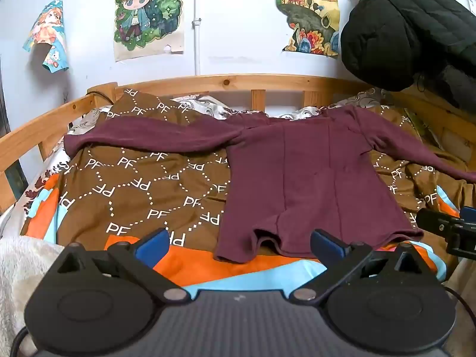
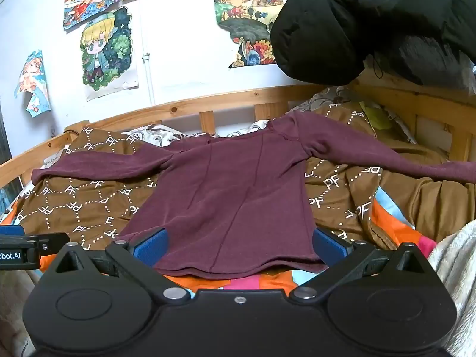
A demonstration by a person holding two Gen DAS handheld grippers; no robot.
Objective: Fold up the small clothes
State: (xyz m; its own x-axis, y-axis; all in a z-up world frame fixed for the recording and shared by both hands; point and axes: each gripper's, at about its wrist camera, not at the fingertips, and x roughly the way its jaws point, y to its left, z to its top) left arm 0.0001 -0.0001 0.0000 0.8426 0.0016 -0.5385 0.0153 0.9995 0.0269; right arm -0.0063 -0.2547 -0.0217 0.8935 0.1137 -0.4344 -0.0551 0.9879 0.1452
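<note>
A small maroon long-sleeved shirt (image 1: 309,178) lies flat on the bed, both sleeves spread out sideways, hem toward me. It also shows in the right wrist view (image 2: 232,196). My left gripper (image 1: 238,245) is open and empty, hovering just before the hem's left part. My right gripper (image 2: 241,248) is open and empty, its blue fingers (image 2: 151,245) straddling the hem's width just above it. The right gripper's tip shows at the left wrist view's right edge (image 1: 446,227).
The shirt rests on a brown "PF" patterned blanket (image 1: 142,184) over orange and blue bedding (image 1: 202,264). A wooden bed rail (image 1: 226,81) runs behind. A black padded jacket (image 1: 410,29) hangs at the upper right. A white fleece (image 1: 20,267) lies at the left.
</note>
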